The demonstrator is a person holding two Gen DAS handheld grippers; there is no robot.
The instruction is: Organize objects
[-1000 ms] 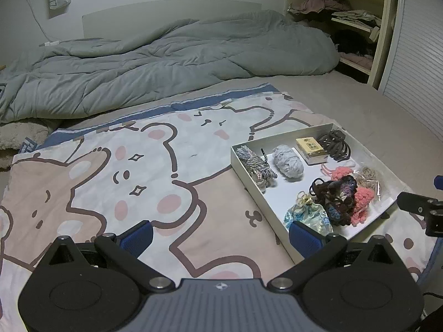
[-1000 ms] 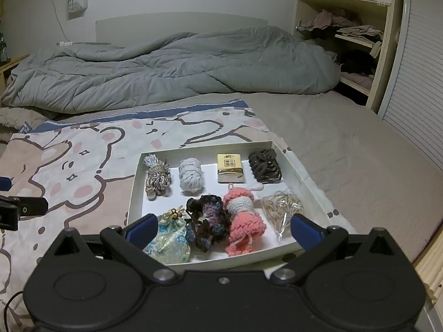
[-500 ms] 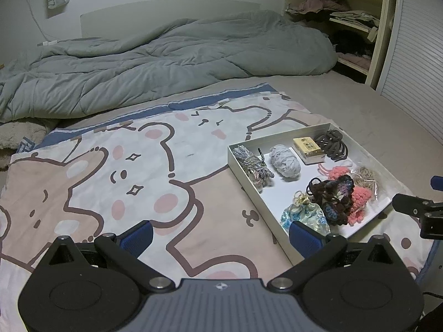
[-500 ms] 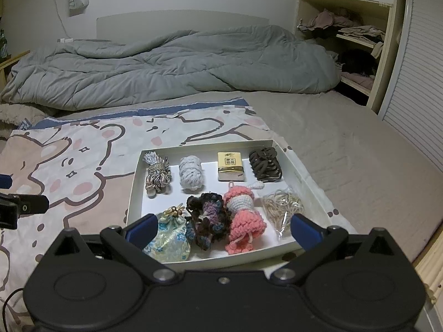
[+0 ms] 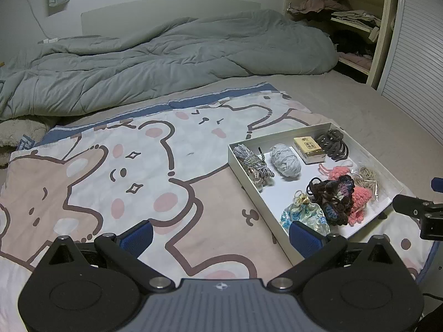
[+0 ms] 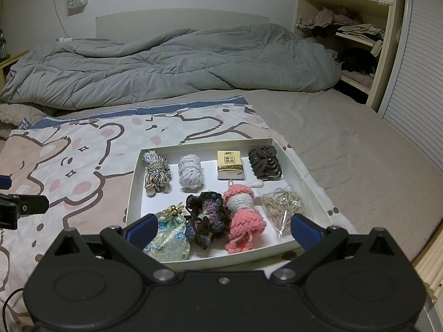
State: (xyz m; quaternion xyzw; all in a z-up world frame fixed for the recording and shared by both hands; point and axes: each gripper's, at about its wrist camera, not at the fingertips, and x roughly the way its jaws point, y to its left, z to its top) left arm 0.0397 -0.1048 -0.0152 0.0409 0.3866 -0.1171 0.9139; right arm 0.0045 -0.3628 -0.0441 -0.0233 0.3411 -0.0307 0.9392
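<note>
A shallow white tray (image 6: 310, 182) is sitting low and centre in the right wrist view, lying on a cartoon-bear blanket (image 6: 83, 166) and holding eight items in two rows: striped tassel (image 6: 157, 174), grey yarn ball (image 6: 190, 175), yellow box (image 6: 229, 164) and dark hair clips (image 6: 264, 163) behind; brocade pouch (image 6: 169, 238), dark crochet piece (image 6: 207, 221), pink crochet doll (image 6: 243, 215) and bagged rubber bands (image 6: 282, 204) in front. The right gripper (image 6: 223, 231) is hovering at the tray's near edge with jaws spread and gripping nothing; the left gripper (image 5: 220, 238) is hanging likewise spread and empty over the blanket, the tray at right in its frame. A grey duvet (image 6: 171, 63) is lying bunched across the upper frame, a shelf of clothes (image 6: 346, 27) standing upper right.
</note>
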